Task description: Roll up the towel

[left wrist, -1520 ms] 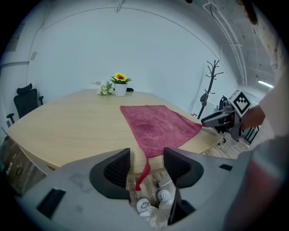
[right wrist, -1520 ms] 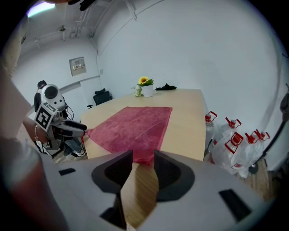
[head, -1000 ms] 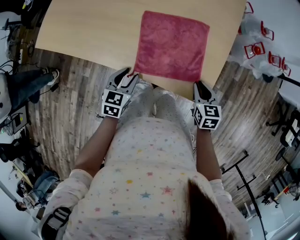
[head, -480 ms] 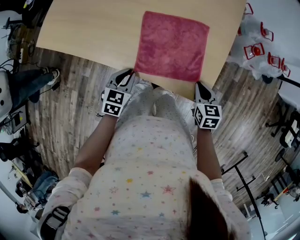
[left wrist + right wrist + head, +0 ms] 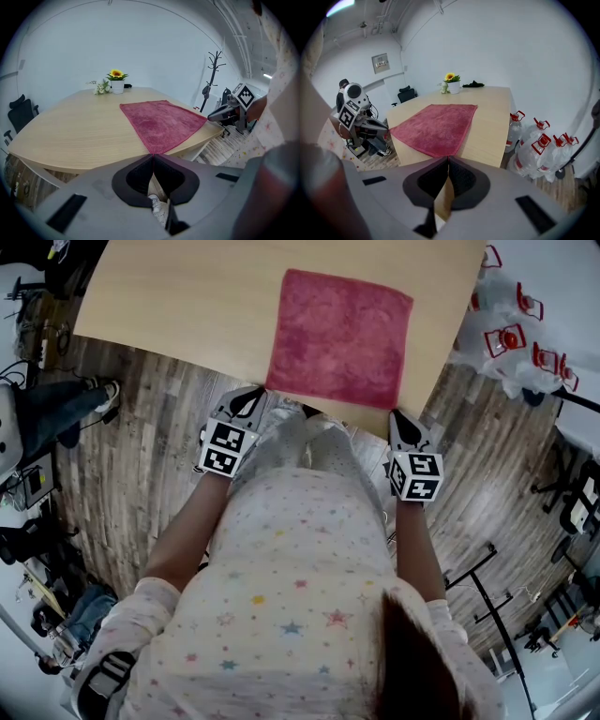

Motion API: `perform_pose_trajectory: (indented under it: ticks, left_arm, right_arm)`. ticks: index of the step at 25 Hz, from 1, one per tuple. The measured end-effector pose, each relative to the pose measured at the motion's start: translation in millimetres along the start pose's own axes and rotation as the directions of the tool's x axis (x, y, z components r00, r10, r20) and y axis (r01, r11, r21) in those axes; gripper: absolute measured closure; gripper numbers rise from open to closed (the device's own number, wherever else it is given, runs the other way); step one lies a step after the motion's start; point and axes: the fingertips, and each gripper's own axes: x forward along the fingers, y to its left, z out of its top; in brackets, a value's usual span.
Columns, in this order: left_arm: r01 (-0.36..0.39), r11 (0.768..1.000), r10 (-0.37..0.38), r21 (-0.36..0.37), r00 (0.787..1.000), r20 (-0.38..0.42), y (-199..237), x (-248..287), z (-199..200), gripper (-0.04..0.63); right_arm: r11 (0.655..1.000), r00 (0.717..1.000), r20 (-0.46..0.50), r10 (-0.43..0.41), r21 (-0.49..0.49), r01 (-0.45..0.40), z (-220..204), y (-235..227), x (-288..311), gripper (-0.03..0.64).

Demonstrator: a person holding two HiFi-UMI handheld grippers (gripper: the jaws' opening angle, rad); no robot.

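Note:
A pink towel [image 5: 339,337] lies flat on the light wooden table [image 5: 187,306], its near edge close to the table's edge. My left gripper [image 5: 262,394] sits at the towel's near left corner. In the left gripper view its jaws have just been closing and now stand shut [image 5: 153,155], with the tip of the towel [image 5: 159,123] pinched between them. My right gripper [image 5: 398,414] is at the near right corner. Its jaws [image 5: 448,159] are shut, and the corner of the towel [image 5: 433,126] runs in between their tips.
A potted sunflower [image 5: 116,83] stands at the table's far end. Several large water bottles [image 5: 511,338] stand on the floor to the right of the table. A coat stand [image 5: 213,75] is behind the right side, and an office chair [image 5: 18,112] is at the left.
The left gripper's jaws have gone from open to shut on the towel's near left corner. The right gripper has kept its place at the other corner.

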Motion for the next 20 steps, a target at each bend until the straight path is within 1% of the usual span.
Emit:
perform_pose_trajectory:
  ticks: [5, 10, 20]
  left_arm:
    - [0.019, 1.0, -0.019, -0.018, 1.0, -0.019, -14, -11, -11, 0.578]
    - [0.01, 0.999, -0.011, -0.04, 1.0, -0.009, -14, -17, -12, 0.577]
    - [-0.016, 0.999, 0.017, -0.044, 0.999, 0.03, 11, -6, 26, 0.577]
  right_arm:
    - [1.0, 1.0, -0.022, 0.013, 0.003, -0.013, -13, 5, -13, 0.612]
    - [1.0, 0.999, -0.025, 0.023, -0.007, -0.023, -9, 6, -17, 0.612]
    - [0.998, 1.0, -0.005, 0.021, -0.054, -0.021, 28, -9, -3, 0.612]
